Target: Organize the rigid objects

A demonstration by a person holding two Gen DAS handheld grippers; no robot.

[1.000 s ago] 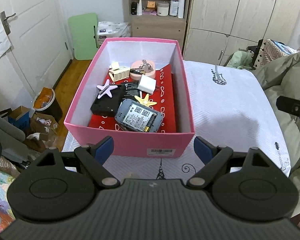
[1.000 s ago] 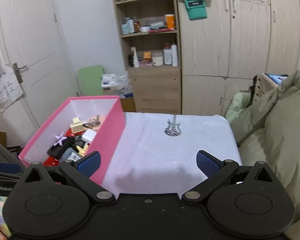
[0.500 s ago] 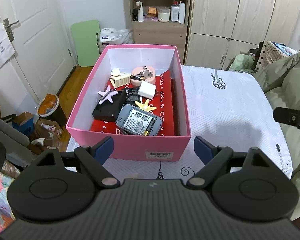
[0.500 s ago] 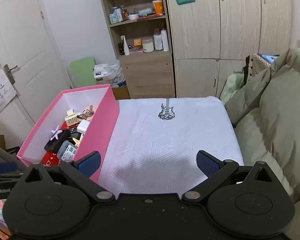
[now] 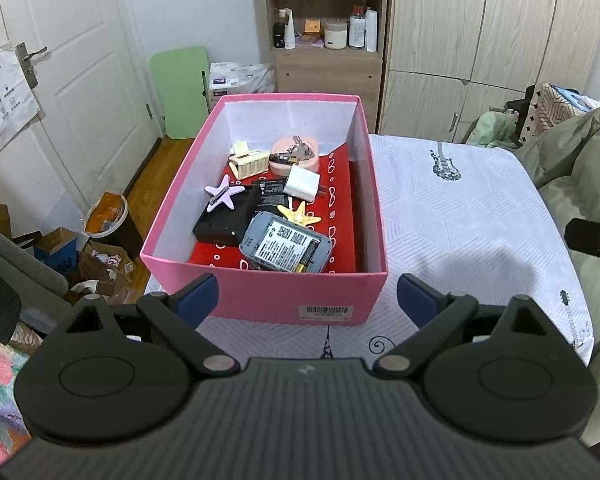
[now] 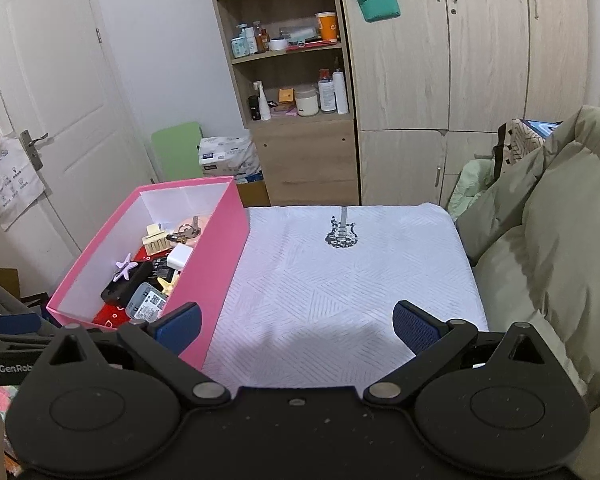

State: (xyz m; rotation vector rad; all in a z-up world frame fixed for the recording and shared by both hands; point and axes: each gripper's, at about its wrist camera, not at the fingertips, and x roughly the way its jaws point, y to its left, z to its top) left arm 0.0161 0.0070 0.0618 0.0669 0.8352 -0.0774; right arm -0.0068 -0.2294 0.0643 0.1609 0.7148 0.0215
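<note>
left gripper (image 5: 306, 298) jaws opening, empty | right gripper (image 6: 296, 322) wide apart, empty | pink box (image 5: 260, 300) frame centre, items piled inside | advice: descend straight over the grey device (image 5: 286, 248), avoid the rim

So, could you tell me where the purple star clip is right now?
In the left wrist view, the purple star clip lies inside the pink box, left side, atop the black case.

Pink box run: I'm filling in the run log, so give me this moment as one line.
left gripper: opening, empty | right gripper: open, empty | pink box: on bed, full of items
</note>
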